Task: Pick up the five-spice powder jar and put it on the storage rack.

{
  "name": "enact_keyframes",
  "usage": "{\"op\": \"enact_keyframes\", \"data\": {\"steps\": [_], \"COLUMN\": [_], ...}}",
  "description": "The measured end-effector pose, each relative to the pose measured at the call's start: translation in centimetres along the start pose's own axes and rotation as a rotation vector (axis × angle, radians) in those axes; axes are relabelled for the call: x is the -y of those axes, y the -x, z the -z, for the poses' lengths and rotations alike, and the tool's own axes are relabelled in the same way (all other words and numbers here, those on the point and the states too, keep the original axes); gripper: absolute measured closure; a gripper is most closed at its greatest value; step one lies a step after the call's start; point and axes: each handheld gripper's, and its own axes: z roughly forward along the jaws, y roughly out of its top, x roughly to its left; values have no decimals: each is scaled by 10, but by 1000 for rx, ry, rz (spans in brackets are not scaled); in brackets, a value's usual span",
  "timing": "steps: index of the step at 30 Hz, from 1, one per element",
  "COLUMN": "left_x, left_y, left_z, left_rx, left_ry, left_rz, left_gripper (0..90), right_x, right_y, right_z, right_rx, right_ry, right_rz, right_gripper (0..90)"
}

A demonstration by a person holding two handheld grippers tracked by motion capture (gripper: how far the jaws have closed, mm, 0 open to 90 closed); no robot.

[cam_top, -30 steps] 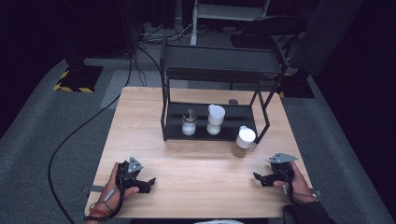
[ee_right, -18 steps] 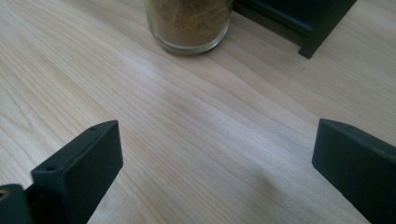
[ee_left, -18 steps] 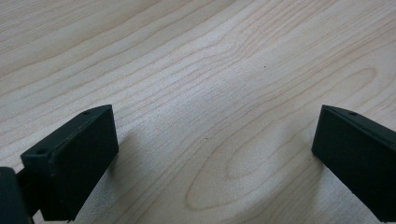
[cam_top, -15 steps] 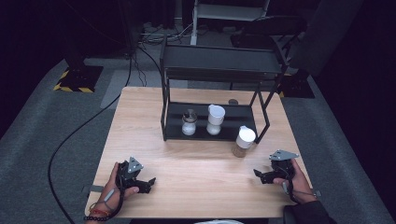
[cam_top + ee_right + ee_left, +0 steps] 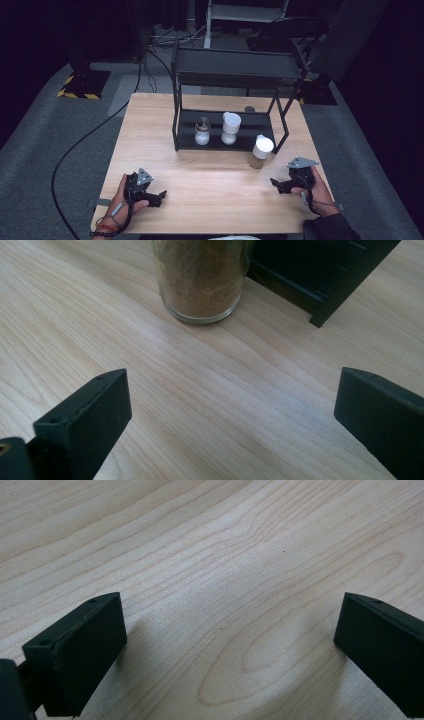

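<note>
From the high view we look forward and down from above the near edge of the desk (image 5: 210,165), far enough back to take in the whole top and the floor around it. The left gripper view sits close over bare wood, looking along its spread jaws at a low slant. The right gripper view, equally near the wood, faces the spice jar (image 5: 202,277) at 12 o'clock and the rack (image 5: 325,270) at 1 o'clock; the high view shares that jar (image 5: 261,151) and rack (image 5: 230,75).
</note>
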Motion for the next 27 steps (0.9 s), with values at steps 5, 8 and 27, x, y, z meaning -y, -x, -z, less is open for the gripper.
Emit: {"op": "enact_keyframes", "data": {"steps": [5,8,27], "left_x": [0,0,0], "left_y": [0,0,0], "left_z": [0,0,0], "left_rx": [0,0,0], "left_ry": [0,0,0], "left_rz": [0,0,1], "left_gripper": [4,4,4], "right_x": [-7,-13,-40], "right_y": [-2,-4,-9], "right_z": [1,1,-5], "right_rx": [1,3,14], "right_ry": [-8,-15,-34], "right_rz": [-1,8,26], "right_gripper": [16,17,17]}}
